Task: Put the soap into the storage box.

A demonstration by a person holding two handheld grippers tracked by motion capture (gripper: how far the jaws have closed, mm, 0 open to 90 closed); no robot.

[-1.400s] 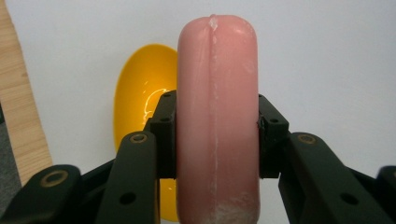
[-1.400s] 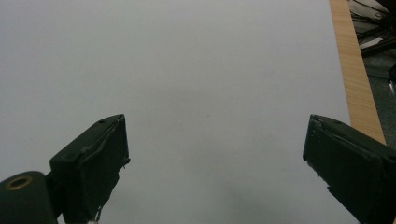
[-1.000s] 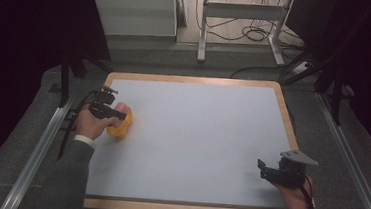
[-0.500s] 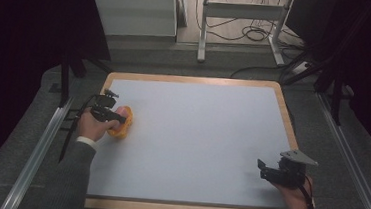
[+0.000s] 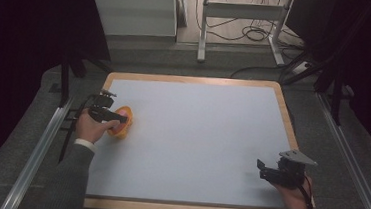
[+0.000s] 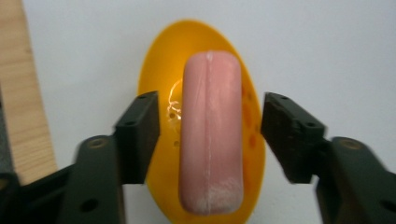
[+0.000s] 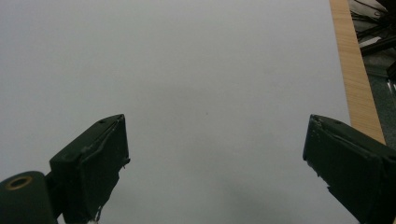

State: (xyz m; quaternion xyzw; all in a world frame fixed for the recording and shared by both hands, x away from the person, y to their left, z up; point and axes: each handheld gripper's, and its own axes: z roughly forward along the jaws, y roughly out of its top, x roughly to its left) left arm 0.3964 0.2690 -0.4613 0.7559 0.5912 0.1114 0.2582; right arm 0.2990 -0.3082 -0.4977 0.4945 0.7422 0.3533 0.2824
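Sausage (image 6: 211,135) (on yellow dish (image 6: 159,84)) between left tool (image 6: 212,135)

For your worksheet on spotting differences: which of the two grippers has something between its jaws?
The left gripper: a pink sausage on a yellow dish lies between its open jaws.

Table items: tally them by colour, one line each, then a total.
Yellow: 1, the oval dish, lying on the table at its left side.
Pink: 1, the bar, lying in the dish between the open left tool.
Total: 2
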